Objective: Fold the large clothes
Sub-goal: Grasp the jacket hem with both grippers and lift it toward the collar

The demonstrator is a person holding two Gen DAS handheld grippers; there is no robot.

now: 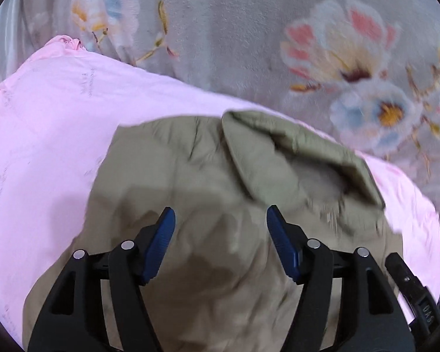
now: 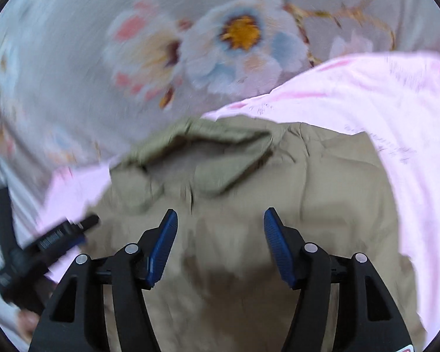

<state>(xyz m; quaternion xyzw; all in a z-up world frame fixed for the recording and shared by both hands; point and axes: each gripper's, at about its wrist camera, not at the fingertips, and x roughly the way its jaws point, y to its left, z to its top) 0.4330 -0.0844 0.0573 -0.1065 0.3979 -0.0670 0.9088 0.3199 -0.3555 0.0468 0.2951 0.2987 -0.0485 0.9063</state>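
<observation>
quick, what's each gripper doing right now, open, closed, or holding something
Left gripper: open, nothing between its fingers, above the khaki jacket.
Right gripper: open, nothing held, above the same jacket.

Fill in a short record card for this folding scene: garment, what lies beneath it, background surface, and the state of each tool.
garment: khaki jacket, collar on its far side
beneath it: pink cloth, showing past the jacket's left, right and far edges
background surface: grey floral fabric
left tool: open, nothing between its pads, above the jacket
right tool: open, nothing between its pads, above the jacket
image quality: motion blur in both views
</observation>
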